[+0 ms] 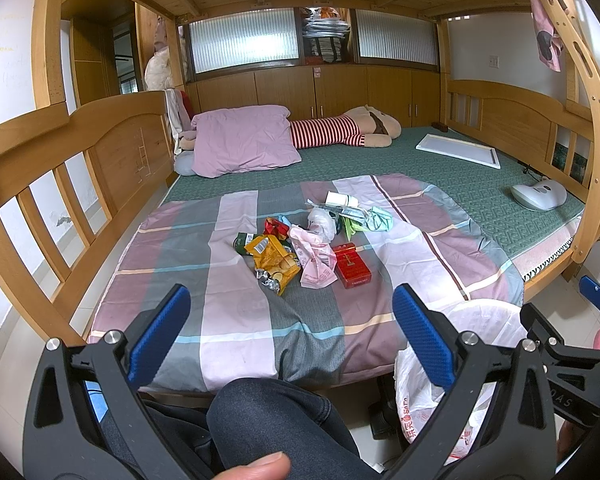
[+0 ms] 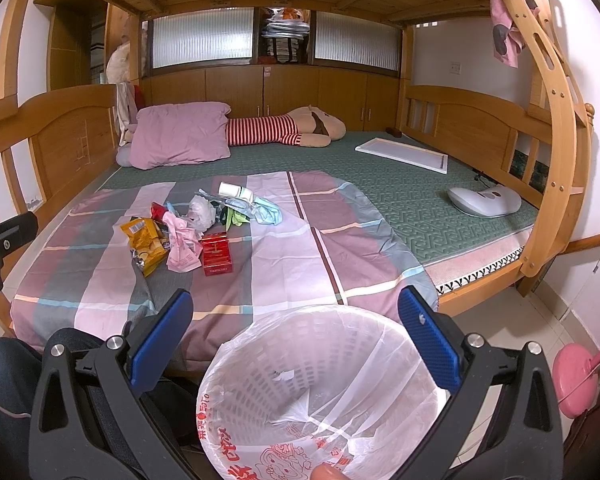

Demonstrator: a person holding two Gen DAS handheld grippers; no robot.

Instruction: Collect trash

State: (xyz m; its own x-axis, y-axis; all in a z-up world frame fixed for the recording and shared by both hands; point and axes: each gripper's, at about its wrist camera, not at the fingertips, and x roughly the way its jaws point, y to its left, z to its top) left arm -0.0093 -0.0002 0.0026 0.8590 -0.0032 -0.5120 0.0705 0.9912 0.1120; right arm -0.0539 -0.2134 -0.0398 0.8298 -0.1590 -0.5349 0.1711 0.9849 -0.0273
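A heap of crumpled litter lies on the pink-and-grey checked bed sheet (image 1: 236, 320), well in from the sheet's near edge: a yellow foil snack bag (image 1: 274, 258), a pale pink crumpled plastic wrapper (image 1: 314, 258), a red flat cigarette box (image 1: 351, 265), a white scrunched plastic bag (image 1: 321, 221), a light blue-green crumpled tissue (image 1: 381, 219) and a small white cylindrical bottle lying on its side (image 1: 340, 199). A broad strip of bare sheet separates the heap from the near edge, and more open sheet lies to its right. The green patterned mattress (image 1: 480, 184) beyond is bounded by the wooden slatted bed rail (image 1: 60, 184) on the left and a wooden bunk ladder (image 1: 588, 128) at the right corner.

A white mesh plastic waste basket lined with a thin printed plastic bag (image 2: 324, 384) stands on the floor just beside the bed's near edge, below the right hand-held gripper (image 2: 296, 328).

The left hand-held gripper (image 1: 292, 324) hovers over the near sheet with its blue-padded jaws spread wide, gripping nothing. The right hand-held gripper's jaws are likewise wide apart and hold nothing, the basket rim showing between them.
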